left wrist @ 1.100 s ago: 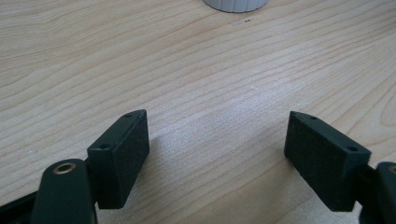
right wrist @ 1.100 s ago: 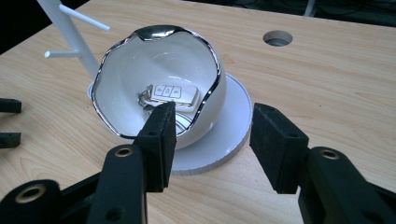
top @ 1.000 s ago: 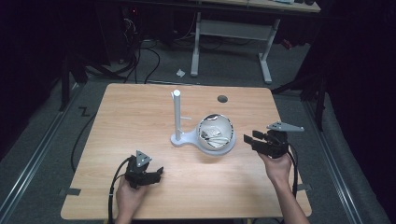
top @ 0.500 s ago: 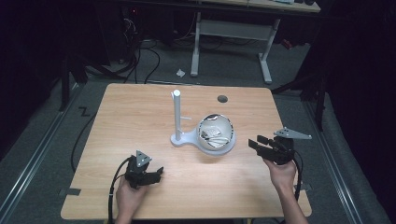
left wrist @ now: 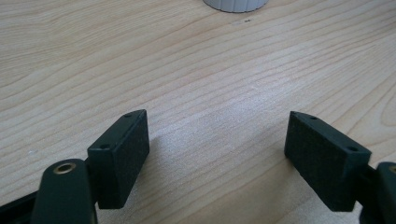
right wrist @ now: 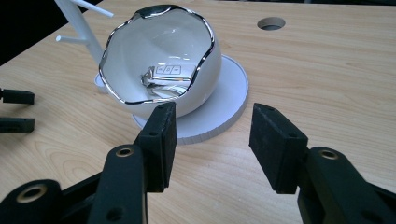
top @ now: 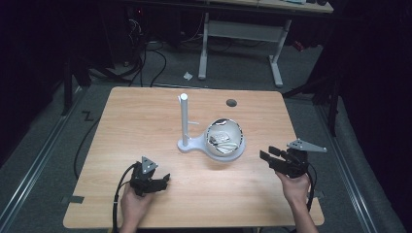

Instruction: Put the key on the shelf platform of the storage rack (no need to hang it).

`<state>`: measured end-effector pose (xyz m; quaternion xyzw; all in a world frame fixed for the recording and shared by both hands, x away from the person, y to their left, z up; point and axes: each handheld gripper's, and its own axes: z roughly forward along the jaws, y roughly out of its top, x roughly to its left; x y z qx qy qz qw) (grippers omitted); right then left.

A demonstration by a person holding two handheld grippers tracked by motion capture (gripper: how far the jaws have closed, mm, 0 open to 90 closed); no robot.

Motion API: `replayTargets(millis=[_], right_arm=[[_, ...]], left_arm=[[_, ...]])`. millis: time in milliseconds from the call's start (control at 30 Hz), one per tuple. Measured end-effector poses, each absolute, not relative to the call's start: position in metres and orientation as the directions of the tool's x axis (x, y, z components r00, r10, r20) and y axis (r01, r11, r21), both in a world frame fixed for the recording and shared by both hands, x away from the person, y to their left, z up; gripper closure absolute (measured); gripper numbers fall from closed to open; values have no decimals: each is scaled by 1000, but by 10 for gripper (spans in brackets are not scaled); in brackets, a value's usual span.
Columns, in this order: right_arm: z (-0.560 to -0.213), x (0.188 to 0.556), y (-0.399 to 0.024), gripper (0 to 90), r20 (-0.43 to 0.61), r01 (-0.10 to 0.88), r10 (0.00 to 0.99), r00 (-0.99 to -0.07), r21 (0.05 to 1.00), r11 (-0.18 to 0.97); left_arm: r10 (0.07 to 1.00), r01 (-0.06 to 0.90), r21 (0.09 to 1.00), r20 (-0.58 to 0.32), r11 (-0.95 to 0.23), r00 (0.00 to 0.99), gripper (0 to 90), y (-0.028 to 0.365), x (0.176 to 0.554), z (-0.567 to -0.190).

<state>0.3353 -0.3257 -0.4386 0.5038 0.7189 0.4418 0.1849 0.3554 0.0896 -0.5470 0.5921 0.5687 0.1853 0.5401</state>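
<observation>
Well, on the pale wooden surface (top: 145,126) stands a white stand: an upright post (top: 184,119) with short pegs, joined at its foot to a round ribbed base (top: 239,154). On that base sits a white egg-shaped bowl (top: 224,137) with a jagged silver rim, its mouth tilted toward the person's right side. Inside it lies a silver key fob (right wrist: 170,72), resting low against the inner wall. The right gripper (top: 268,153) is held just beside the base, pointing at the bowl, its jaws apart with nothing between them and bare wood in the gap. The left gripper (top: 165,179) rests near the front edge, well apart from the stand, its jaws spread wide over bare wood. Between the right jaws and the fob stand the bowl's crinkled rim and the edge of the base. Behind the bowl there is a round hole (top: 231,103) in the surface; beyond it, on the floor, stand a second table's grey legs (top: 243,29) among dark cables (top: 145,58), with a scrap of paper (top: 187,75) near them. No brand or writing can be read; the fob carries three small buttons whose marks are too small to make out. The right gripper view gives the fob, its buttons and the bright rim up close, where the high view gives just a pale clutter in the bowl. The left gripper view takes in wood grain and a sliver of the ribbed base at its top edge.
</observation>
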Motion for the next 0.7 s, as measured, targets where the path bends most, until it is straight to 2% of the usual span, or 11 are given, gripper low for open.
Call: replayTargets(millis=[700], right_arm=[[-456,327,-312,516,197,576,868,-456,809,118]], left_arm=[[874,473,850,-395,230,285,226,90,355,-547]])
